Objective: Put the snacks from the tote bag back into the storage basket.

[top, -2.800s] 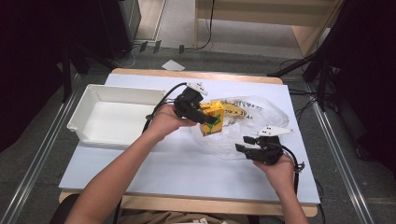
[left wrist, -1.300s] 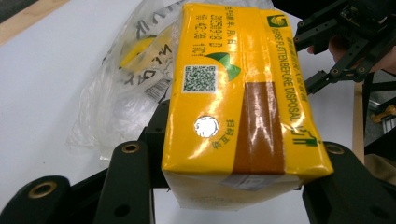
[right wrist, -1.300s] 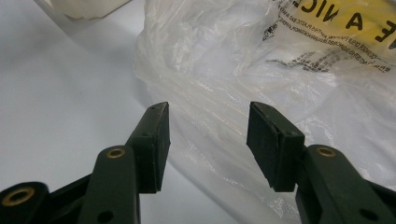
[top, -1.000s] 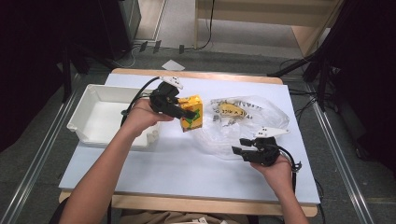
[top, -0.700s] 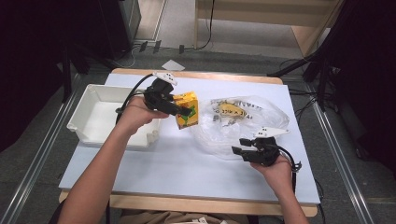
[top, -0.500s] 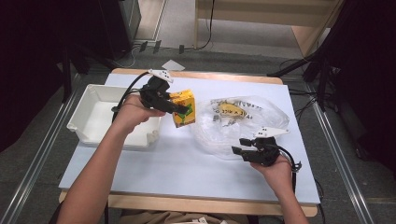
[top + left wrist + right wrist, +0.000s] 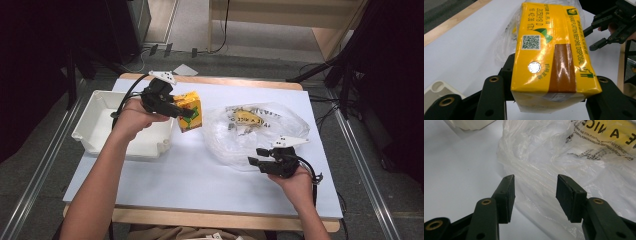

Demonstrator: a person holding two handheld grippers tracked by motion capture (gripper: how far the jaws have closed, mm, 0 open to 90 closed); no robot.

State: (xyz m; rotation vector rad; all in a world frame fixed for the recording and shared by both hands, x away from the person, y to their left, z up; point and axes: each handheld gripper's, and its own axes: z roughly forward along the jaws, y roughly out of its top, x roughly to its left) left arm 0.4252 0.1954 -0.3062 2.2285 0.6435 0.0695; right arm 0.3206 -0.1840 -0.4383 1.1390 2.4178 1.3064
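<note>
A yellow drink carton with green print hangs in the air over the table, just right of the white tray. My left gripper is shut on the yellow carton, one black jaw on each side of it. A clear plastic bag with yellow print lies crumpled at the middle right of the table. My right gripper rests at the bag's near edge, open, its jaws either side of a fold of the plastic bag without pinching it.
The white tray sits at the table's left side and its inside looks bare. The pale blue table top has open room in front of the tray and bag. Cables trail from both grippers. Dark floor and stands surround the table.
My left gripper has carried the yellow carton out of the bag, leftward and a little up, toward the white tray. The right gripper has stayed at the bag's edge.
</note>
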